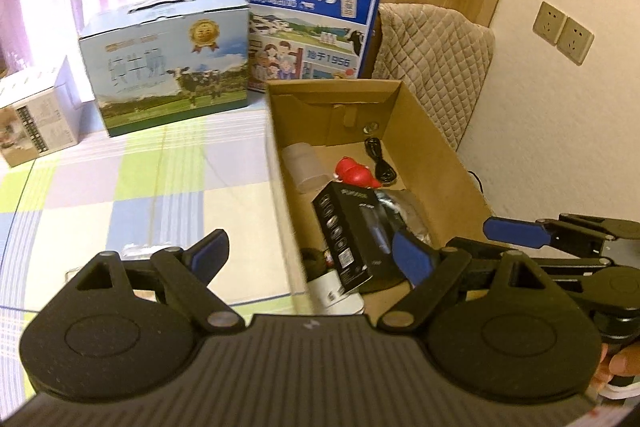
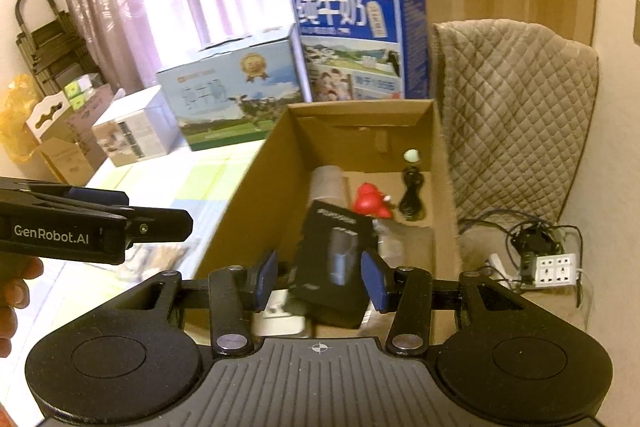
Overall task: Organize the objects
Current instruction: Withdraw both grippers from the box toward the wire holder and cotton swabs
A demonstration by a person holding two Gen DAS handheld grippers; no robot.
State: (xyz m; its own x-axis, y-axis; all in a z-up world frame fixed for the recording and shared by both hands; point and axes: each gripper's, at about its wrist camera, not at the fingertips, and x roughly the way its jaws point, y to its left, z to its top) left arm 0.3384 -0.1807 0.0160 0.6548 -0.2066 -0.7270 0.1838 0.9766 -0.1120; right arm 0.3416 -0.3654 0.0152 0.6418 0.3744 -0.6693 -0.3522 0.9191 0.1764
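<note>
Checked cloth covers the tabletop (image 1: pixel 120 179) under both claws. Nearest, the right claw (image 2: pixel 320 277) stands wide, its pads flanking but seemingly not touching the black product box (image 2: pixel 332 251), which lies just ahead inside the cardboard box (image 2: pixel 240 195), long axis pointing away. The left claw (image 1: pixel 308 259), also wide and empty, hovers over the carton's left wall. Farther in lie a red toy (image 2: pixel 370 203) and a black cable (image 2: pixel 412 195).
</note>
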